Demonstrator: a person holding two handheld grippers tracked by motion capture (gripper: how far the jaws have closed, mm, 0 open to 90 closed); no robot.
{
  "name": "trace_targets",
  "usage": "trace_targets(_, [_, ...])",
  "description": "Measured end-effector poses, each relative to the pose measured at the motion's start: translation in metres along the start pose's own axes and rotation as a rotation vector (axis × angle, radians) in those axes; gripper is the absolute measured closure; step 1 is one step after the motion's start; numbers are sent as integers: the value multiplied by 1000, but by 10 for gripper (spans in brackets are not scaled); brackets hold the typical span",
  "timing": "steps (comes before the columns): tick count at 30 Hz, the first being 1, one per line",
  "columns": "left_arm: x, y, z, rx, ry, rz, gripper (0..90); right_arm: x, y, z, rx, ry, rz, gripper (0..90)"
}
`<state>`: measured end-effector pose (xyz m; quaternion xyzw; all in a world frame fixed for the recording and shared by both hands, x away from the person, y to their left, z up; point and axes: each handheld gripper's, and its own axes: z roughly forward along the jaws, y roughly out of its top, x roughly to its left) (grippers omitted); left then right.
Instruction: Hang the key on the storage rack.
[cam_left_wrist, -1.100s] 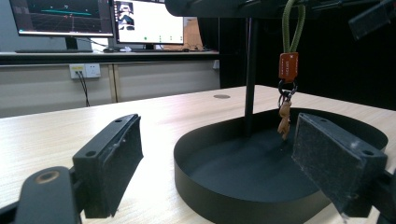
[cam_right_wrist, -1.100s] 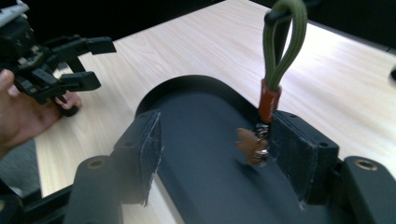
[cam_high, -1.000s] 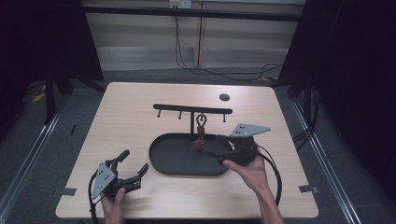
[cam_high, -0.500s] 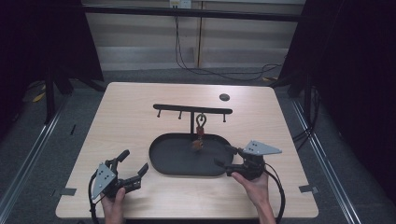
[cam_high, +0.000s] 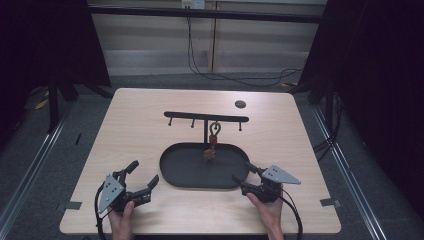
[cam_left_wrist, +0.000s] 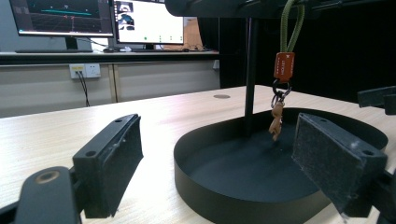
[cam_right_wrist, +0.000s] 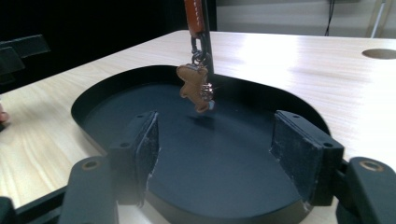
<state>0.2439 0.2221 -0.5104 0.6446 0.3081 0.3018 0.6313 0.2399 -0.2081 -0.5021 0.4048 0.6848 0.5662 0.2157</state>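
A black oval tray (cam_high: 185, 167) lies mid-table with a black T-shaped hook rack (cam_high: 206, 117) rising from it. From the rack hangs a keychain (cam_high: 213, 140): olive loop, orange tag, and a brown bear charm (cam_right_wrist: 196, 88) dangling just above the tray floor. My left gripper (cam_high: 143, 173) rests open on the table left of the tray, nothing between its pads (cam_left_wrist: 112, 163). My right gripper (cam_high: 242, 172) sits open at the tray's front right rim, aimed at the charm and well short of it. Its pads (cam_right_wrist: 301, 149) are bare.
A small dark round disc (cam_high: 240, 104) lies on the table at the back right. Bare wood surrounds the tray (cam_left_wrist: 210, 186) on all sides. Monitors (cam_left_wrist: 140, 21) stand on a bench beyond the table. Dark curtains flank both sides.
My right gripper has drawn back from the keychain toward the table's front edge and come down lower. The left gripper has stayed put.
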Motion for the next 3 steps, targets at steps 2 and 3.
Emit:
trace_targets(2, [0,0,0,-1,1,0,156,0,-1,0,6,3,10,307])
trace_targets(3, [0,0,0,-1,1,0,156,-1,-2,0,11,2,13,302])
